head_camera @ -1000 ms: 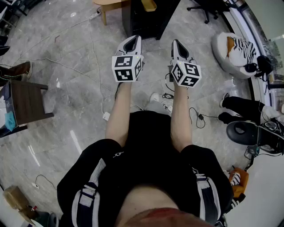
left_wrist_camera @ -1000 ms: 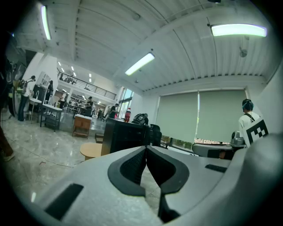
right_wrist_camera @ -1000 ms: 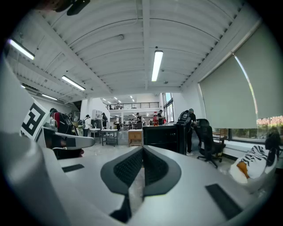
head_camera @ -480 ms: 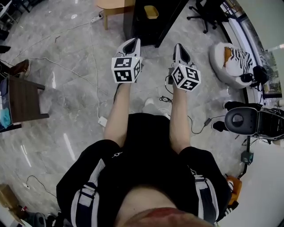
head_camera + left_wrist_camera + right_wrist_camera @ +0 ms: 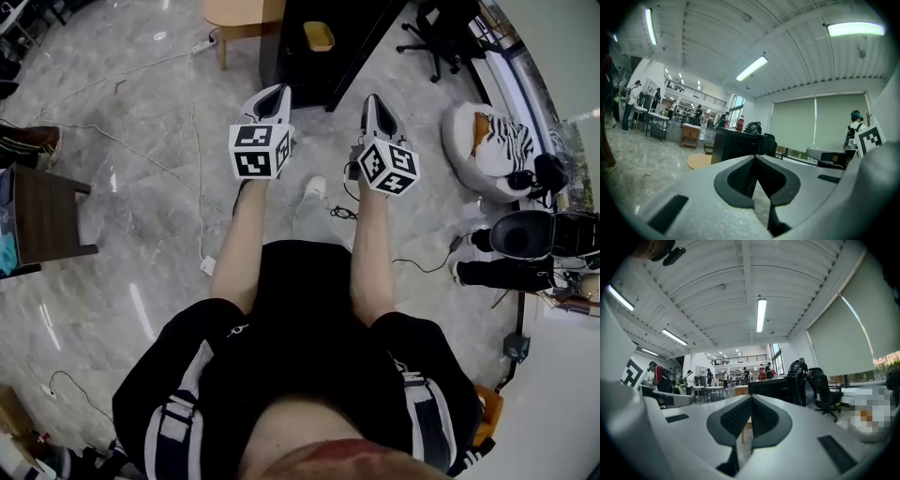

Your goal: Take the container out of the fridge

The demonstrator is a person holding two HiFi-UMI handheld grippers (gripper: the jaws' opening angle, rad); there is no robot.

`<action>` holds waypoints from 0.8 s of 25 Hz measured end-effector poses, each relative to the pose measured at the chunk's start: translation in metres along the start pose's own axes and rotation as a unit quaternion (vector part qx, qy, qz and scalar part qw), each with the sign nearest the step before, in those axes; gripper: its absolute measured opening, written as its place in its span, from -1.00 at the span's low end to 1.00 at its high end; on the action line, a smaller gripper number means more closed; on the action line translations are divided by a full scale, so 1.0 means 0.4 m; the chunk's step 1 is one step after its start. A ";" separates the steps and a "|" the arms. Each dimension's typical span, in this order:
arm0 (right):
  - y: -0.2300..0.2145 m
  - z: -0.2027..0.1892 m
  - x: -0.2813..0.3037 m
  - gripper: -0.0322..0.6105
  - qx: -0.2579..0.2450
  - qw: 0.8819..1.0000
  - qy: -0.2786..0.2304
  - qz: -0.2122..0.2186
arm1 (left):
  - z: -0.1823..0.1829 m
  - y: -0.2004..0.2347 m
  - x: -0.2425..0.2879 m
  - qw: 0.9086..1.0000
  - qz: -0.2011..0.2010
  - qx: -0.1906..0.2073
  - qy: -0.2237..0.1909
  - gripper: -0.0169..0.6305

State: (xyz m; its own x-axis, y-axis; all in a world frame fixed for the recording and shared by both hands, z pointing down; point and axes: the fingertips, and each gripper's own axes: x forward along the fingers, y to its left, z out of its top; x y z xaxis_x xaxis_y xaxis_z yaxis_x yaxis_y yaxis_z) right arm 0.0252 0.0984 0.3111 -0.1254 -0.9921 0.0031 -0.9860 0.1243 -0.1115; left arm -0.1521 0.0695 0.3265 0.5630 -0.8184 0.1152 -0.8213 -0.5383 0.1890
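The jaws of the left gripper are seen pressed together at the tips, with nothing held, and those of the right gripper likewise. Both are carried forward over the marble floor, presumably for an approach. A yellowish box, possibly the container, is seen inside a dark cabinet ahead, well apart from both

Both bare forearms reach forward side by side, the left gripper and right gripper each empty with jaws closed.
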 end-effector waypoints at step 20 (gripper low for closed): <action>-0.549 -0.011 0.622 -0.87 0.059 0.998 0.002 0.018 | 0.023 0.014 0.779 0.997 0.052 -0.012 0.061 -0.92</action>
State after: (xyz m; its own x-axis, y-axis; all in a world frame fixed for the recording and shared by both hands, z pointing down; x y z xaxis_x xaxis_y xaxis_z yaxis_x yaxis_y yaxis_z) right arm 0.2100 -0.1755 0.3408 -0.1605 -0.9870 0.0015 -0.9613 0.1559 -0.2273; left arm 0.0180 -0.1903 0.3547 0.4825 -0.8387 0.2527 -0.8745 -0.4450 0.1928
